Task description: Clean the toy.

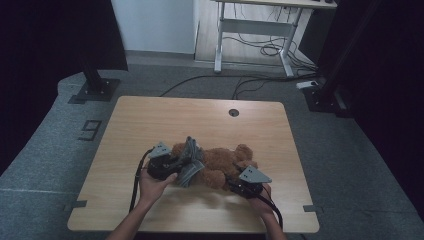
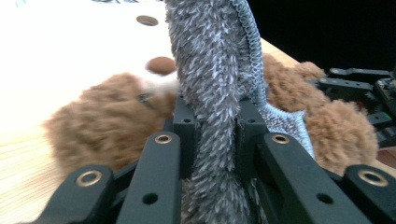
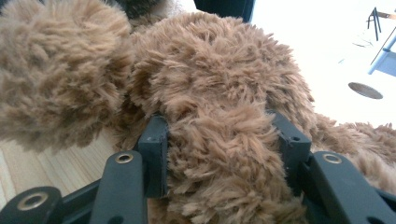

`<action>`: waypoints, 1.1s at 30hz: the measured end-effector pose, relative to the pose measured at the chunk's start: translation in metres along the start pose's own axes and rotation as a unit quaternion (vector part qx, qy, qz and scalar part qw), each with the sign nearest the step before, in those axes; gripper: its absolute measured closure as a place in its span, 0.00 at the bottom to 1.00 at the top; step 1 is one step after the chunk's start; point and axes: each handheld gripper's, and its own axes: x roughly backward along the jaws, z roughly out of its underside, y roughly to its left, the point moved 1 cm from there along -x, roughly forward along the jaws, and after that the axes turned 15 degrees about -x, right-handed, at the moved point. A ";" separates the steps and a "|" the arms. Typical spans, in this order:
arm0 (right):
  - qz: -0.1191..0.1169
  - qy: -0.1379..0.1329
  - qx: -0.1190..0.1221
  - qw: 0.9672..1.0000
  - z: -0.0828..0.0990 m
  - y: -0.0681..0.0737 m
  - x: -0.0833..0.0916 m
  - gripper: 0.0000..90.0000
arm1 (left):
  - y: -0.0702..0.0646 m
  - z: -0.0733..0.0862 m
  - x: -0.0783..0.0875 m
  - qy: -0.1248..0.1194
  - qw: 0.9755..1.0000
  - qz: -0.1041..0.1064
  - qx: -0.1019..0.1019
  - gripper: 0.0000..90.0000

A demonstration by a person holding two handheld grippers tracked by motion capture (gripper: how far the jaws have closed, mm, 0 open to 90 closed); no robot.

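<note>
- High view: a wooden table [image 1: 150, 120] with rounded corners stands on grey carpet, a round cable hole [image 1: 233, 112] near its far edge; a person's two forearms come in from the near edge.
- Lying near the middle of the table, closer to the near edge, is a brown teddy bear [image 1: 220, 162], stretched left to right between the two tools; the left gripper view shows its head [image 2: 107, 121] and brown nose [image 2: 161, 65] resting on the wood.
- Over the bear's left part sits a grey fleecy garment [image 1: 190, 162] with a ribbed knit edge [image 2: 252, 56]; part of it stands up in a fold above the bear, and a paler grey part lies against the brown fur.
- At the bear's left, the left gripper [image 1: 172, 167], held in the person's left hand [image 1: 155, 185], has its jaws clamped tight on that grey garment; in the left gripper view the fleece rises as a thick band squeezed between the two black pads [image 2: 184, 135].
- At the bear's right, the right gripper [image 1: 235, 182], held in the right hand [image 1: 262, 200], has its jaws pressed on a plump brown limb [image 3: 219, 154] of the bear; the right gripper view shows fur bulging between and over the pads [image 3: 154, 154].
- Black cables [image 1: 136, 180] trail from both tools towards the table's near edge.
</note>
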 end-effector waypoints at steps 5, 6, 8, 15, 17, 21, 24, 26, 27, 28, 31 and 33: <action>0.000 0.000 0.000 1.000 0.000 0.000 0.000 0.55 | 0.012 0.007 0.009 0.001 1.000 -0.010 0.008 0.83; 0.000 0.000 0.000 1.000 0.000 0.000 0.000 0.55 | 0.014 0.009 0.011 0.001 1.000 -0.013 0.012 0.83; 0.000 0.000 0.000 1.000 0.000 0.000 0.000 0.55 | 0.020 0.012 0.015 0.001 1.000 -0.021 0.018 0.83; -0.001 0.000 0.000 1.000 0.000 0.000 0.000 0.55 | 0.042 0.031 0.027 0.009 0.998 -0.043 0.047 0.83; -0.001 0.000 -0.001 1.000 0.000 0.000 0.000 0.55 | 0.046 0.034 0.029 0.012 0.997 -0.047 0.053 0.83; 0.002 -0.001 -0.002 1.000 0.000 -0.001 0.000 0.55 | 0.053 0.041 0.031 0.029 0.996 -0.066 0.054 0.83; 0.002 -0.001 -0.003 1.000 0.000 -0.001 0.000 0.55 | 0.056 0.046 0.031 0.037 0.995 -0.073 0.054 0.83; 0.002 -0.002 -0.004 1.000 0.000 -0.002 0.000 0.55 | 0.055 0.048 0.028 0.050 0.994 -0.089 0.043 0.84; 0.003 -0.002 -0.004 1.000 0.000 -0.002 0.000 0.55 | 0.055 0.049 0.027 0.056 0.993 -0.095 0.039 0.84; 0.003 -0.002 -0.003 1.000 0.000 -0.002 0.000 0.55 | 0.055 0.050 0.025 0.059 0.993 -0.098 0.038 0.84; 0.005 -0.002 -0.004 1.000 0.000 -0.003 0.001 0.55 | 0.057 0.053 0.022 0.075 0.991 -0.109 0.031 0.84; 0.004 -0.002 -0.010 1.000 0.000 -0.004 0.002 0.55 | 0.060 0.058 0.020 0.086 0.990 -0.105 0.034 0.84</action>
